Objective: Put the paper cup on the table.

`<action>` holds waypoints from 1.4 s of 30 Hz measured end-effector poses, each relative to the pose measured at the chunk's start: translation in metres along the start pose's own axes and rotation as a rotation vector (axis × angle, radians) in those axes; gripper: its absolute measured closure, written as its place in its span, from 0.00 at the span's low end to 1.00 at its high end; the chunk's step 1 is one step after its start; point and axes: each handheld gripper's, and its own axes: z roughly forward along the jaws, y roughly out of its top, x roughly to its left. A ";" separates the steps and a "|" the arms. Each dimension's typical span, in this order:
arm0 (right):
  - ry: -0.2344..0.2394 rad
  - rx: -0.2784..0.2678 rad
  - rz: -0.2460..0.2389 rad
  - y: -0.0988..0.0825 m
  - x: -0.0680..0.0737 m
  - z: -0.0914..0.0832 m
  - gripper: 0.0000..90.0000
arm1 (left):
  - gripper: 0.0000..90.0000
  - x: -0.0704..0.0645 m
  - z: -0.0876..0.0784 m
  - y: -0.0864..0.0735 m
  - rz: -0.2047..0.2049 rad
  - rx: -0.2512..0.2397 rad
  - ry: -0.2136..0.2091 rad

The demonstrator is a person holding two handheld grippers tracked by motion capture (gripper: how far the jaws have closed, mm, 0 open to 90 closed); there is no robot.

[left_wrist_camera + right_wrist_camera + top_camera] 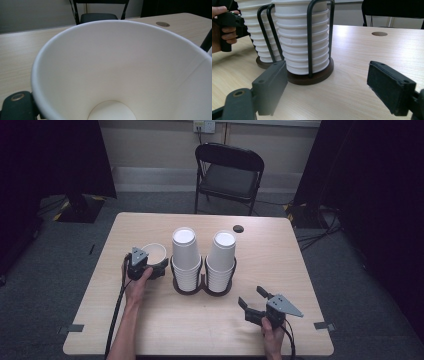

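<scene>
A single white paper cup (155,251) stands open side up on the table (150,320), left of the stacks. My left gripper (159,266) is at its near side with the cup between its jaws. In the left gripper view the cup (112,70) is seen from inside, and one black finger (17,106) lies against its outer wall; the other finger is hidden. Two tall stacks of upturned white cups (186,255) (221,257) sit in a black wire rack (202,289). My right gripper (251,296) rests near the front right, open and empty, pointing at the rack (312,77).
A black folding chair (227,172) stands behind the table. A round cable hole (238,228) lies at the table's far side. Cables trail from both grippers toward the front edge. Bare tabletop lies to the right of the rack.
</scene>
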 end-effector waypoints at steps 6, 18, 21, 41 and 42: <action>-0.001 0.000 0.000 0.000 0.000 0.000 0.18 | 0.14 0.001 0.001 -0.007 -0.017 0.029 -0.001; -0.007 -0.003 -0.002 0.000 0.000 0.000 0.18 | 0.17 -0.004 0.001 -0.013 0.005 0.113 0.040; -0.008 -0.005 -0.001 0.000 0.000 -0.001 0.18 | 0.17 -0.003 0.002 -0.016 -0.009 0.150 0.042; -0.018 -0.007 -0.004 0.000 0.001 -0.001 0.18 | 0.17 -0.007 -0.026 -0.027 -0.051 0.092 0.017; -0.019 -0.007 -0.004 0.000 0.001 -0.001 0.18 | 0.17 -0.008 -0.028 -0.027 -0.040 0.096 0.016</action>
